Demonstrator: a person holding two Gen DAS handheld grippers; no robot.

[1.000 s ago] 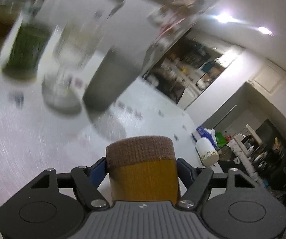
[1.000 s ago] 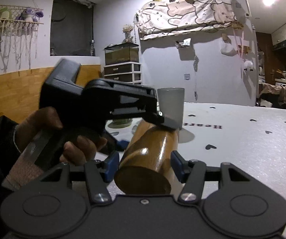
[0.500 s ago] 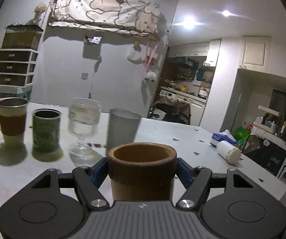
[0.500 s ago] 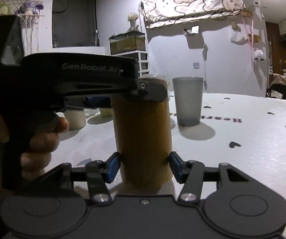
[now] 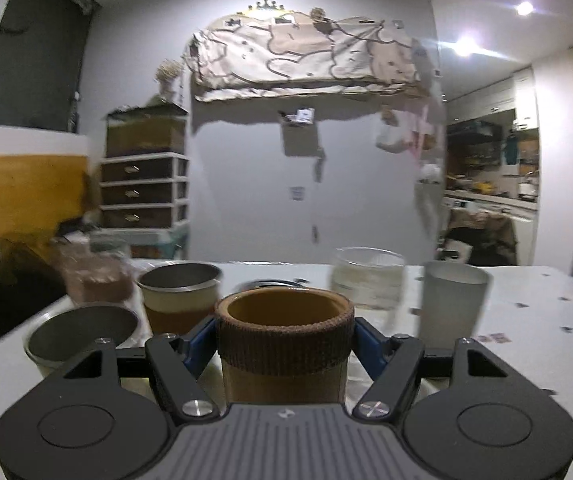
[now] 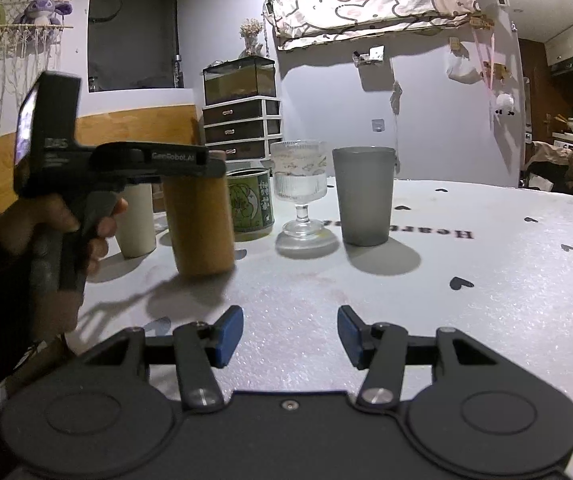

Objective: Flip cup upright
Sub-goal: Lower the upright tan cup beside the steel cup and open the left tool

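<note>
The brown cup (image 5: 284, 344) with a ribbed dark band at its rim stands upright, mouth up, between the blue pads of my left gripper (image 5: 284, 346), which is shut on it. In the right wrist view the same cup (image 6: 200, 228) stands on the white table (image 6: 486, 280) with the left gripper (image 6: 174, 160) clamped around its top. My right gripper (image 6: 290, 334) is open and empty, low over the table in front of the cup.
A row of cups stands behind: a grey tumbler (image 6: 362, 196), a stemmed glass (image 6: 300, 196), a green can (image 6: 250, 204), a cream cup (image 6: 138, 220). In the left wrist view, steel-rimmed cups (image 5: 180, 296) stand at the left.
The cup was turned from lying tilted to upright and set down in the row. My right gripper let go of it, opened and pulled back. The left gripper kept its hold.
</note>
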